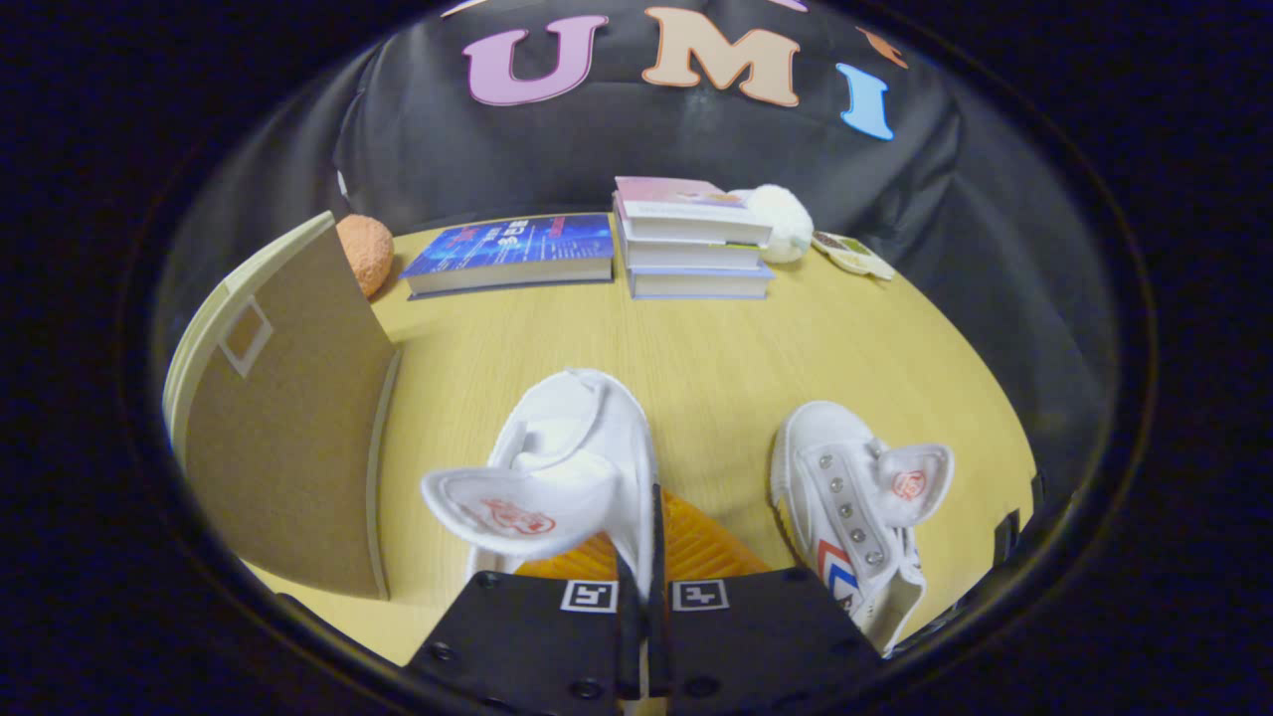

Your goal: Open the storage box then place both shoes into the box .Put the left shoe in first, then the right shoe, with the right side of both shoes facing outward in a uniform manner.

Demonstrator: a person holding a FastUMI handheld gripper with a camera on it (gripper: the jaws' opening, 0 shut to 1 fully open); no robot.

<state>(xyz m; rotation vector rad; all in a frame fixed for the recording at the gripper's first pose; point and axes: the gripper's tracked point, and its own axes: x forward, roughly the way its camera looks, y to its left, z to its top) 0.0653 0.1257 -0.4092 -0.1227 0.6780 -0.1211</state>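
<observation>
Claw (641, 597) closed on side wall of held shoe (582, 447), thin grip; may slip, twist before box (288, 438) left of it.

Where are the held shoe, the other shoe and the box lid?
Held shoe (587, 438), gripper view: its upper.
Other shoe (845, 497), gripper view: its eyelet strip.
Box lid (288, 438), gripper view: its brown face.

You face a pale yellow wood-grain tabletop (716, 358); behind it hangs the creased black cloth booth wall (617, 149), with even, soft light across the table.
</observation>
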